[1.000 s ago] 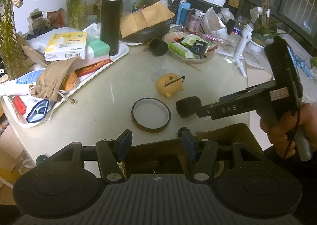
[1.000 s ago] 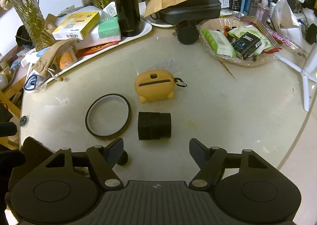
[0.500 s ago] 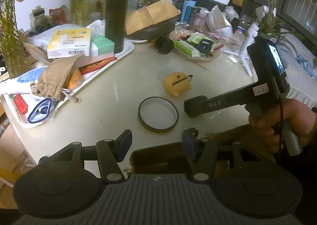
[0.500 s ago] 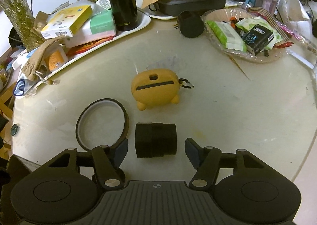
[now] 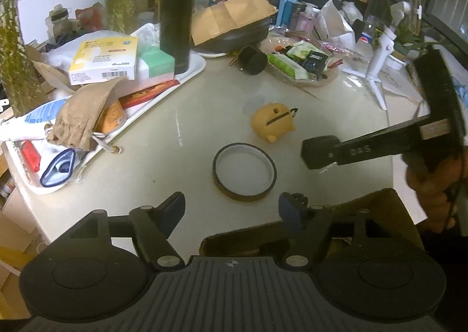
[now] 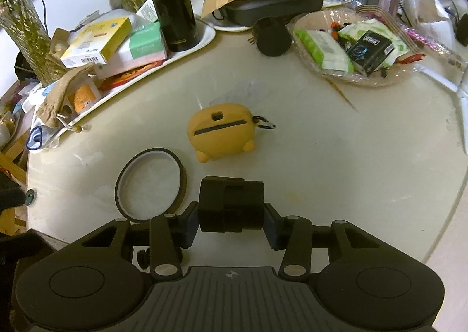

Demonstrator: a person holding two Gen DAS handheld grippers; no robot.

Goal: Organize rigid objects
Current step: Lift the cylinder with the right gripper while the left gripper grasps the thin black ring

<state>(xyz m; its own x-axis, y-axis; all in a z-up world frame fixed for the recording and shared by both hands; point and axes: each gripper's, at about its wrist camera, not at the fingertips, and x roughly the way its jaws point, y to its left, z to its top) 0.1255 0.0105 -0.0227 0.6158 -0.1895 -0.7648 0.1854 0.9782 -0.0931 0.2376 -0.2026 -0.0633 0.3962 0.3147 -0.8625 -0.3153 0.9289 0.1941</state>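
So the right gripper (image 6: pixel 231 222) has just been closing in and its pads now sit against both ends of the black cylinder (image 6: pixel 231 203), which lies on its side on the table (image 6: pixel 336 162), right beside the tape ring (image 6: pixel 150 185) and just in front of the yellow case (image 6: pixel 223 130). The left gripper (image 5: pixel 231 209) has been opening and hangs wide with nothing in it, over the table edge near the ring, a cardboard box (image 5: pixel 377 209) below it.
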